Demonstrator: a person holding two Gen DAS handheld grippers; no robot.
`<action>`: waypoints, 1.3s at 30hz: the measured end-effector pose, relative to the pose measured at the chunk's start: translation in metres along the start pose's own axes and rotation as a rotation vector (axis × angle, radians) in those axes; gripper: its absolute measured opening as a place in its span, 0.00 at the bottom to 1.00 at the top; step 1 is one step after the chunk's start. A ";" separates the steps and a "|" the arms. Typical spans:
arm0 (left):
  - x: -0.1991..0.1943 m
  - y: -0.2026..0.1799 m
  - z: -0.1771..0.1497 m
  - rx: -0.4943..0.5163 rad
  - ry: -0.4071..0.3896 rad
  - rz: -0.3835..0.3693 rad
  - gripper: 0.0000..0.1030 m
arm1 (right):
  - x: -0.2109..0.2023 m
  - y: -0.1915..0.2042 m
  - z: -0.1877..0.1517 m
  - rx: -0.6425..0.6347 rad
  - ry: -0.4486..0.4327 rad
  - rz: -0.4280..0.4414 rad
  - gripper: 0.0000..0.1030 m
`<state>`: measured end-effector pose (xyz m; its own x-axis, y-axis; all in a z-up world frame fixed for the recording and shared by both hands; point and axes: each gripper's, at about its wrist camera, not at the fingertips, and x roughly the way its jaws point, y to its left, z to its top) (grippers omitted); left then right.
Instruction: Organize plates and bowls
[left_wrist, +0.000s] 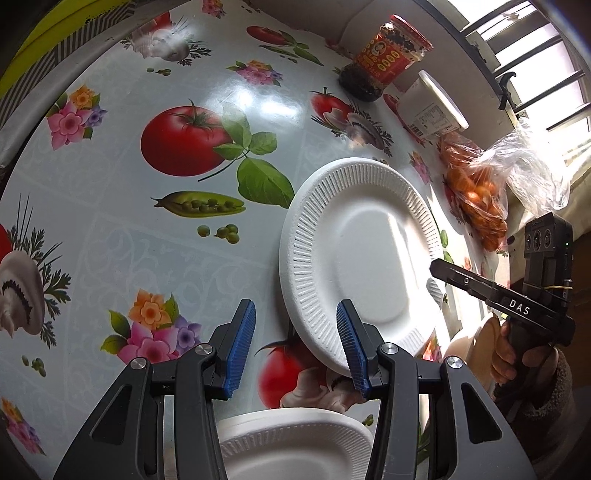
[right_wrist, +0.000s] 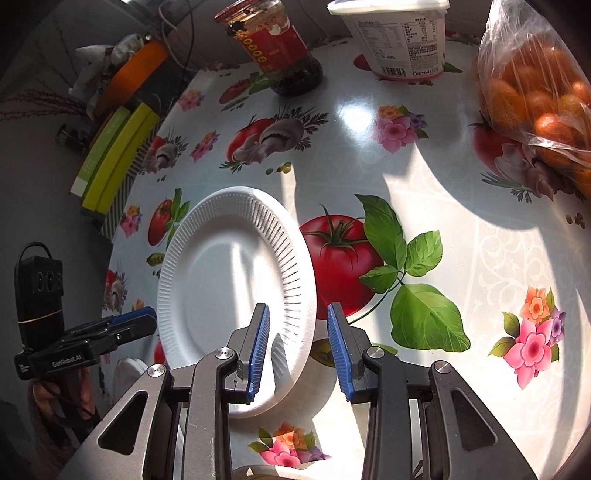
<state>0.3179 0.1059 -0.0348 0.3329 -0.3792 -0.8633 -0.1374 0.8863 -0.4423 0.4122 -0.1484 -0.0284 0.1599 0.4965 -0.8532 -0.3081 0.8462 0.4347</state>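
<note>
White foam, ribbed at the rim: a plate (left_wrist: 364, 254) lies flat on our table (left_wrist: 147, 236), whose glossy cloth is printed with tomatoes, flowers and mushrooms. We hold the left gripper (left_wrist: 295, 347) with its blue fingers wide apart, gripping nothing, at the plate's near edge above a second white plate (left_wrist: 295, 443), while our right gripper (right_wrist: 297, 354) is likewise wide and straddles the first plate's rim. Behind stand a red-labelled jar (right_wrist: 277, 48), a white tub (right_wrist: 402, 40) and a bag of oranges (right_wrist: 535, 92).
</note>
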 end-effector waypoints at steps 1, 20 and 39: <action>0.000 0.000 0.000 -0.003 -0.001 -0.005 0.46 | 0.001 0.000 0.000 0.000 0.001 -0.002 0.29; 0.005 -0.002 0.000 -0.022 -0.004 -0.031 0.25 | 0.003 0.001 -0.001 -0.001 0.002 -0.006 0.23; -0.012 -0.004 -0.004 -0.005 -0.048 -0.039 0.24 | -0.011 0.008 -0.004 -0.017 -0.031 -0.005 0.20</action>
<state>0.3110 0.1061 -0.0232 0.3825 -0.4000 -0.8328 -0.1283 0.8697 -0.4767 0.4038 -0.1478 -0.0169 0.1903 0.4985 -0.8457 -0.3230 0.8453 0.4256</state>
